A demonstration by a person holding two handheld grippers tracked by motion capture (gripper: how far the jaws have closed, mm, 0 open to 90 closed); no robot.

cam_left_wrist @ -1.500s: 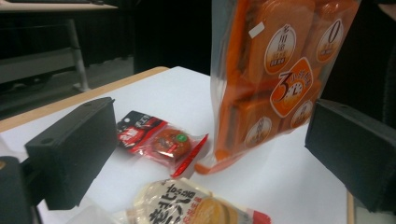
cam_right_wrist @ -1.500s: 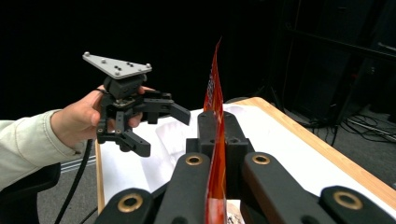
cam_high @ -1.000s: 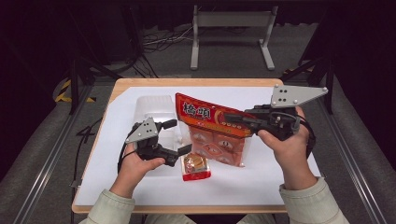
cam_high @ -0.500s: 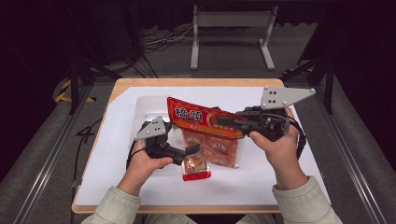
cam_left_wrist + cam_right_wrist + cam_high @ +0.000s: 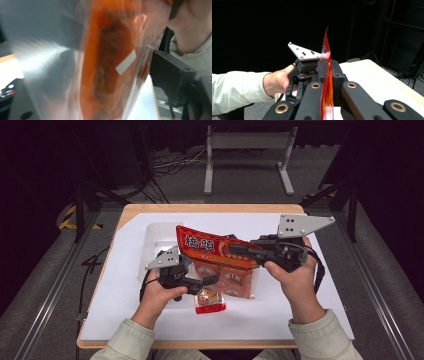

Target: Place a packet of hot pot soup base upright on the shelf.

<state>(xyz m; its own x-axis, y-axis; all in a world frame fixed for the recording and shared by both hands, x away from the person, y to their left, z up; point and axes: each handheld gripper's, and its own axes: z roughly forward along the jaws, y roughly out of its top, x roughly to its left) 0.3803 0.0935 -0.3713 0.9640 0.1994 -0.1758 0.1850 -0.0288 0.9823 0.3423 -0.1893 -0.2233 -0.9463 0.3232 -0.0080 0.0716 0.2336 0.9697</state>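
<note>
One clear plastic tub (image 5: 159, 236) sits at the left on the white table sheet (image 5: 125, 285). The left gripper (image 5: 210, 279) has just been closing its jaws around the lower edge of the single orange-red snack bag (image 5: 220, 257); whether they pinch it is hard to tell, since its own view is blurred. One small red packet (image 5: 210, 301) lies below. The right gripper (image 5: 235, 251), held level, is clamped on the bag's top strip.

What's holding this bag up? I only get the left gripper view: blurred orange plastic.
Observer: The right gripper, shut on the bag's red top strip, which sits edge-on between its jaws.
Operator: And my left gripper?
Observer: Its jaws have just been closing with the bag between them; I see no pad pressing yet.
Operator: Anything under the bag?
Observer: A small red snack packet on the white sheet, beside the left gripper.
</note>
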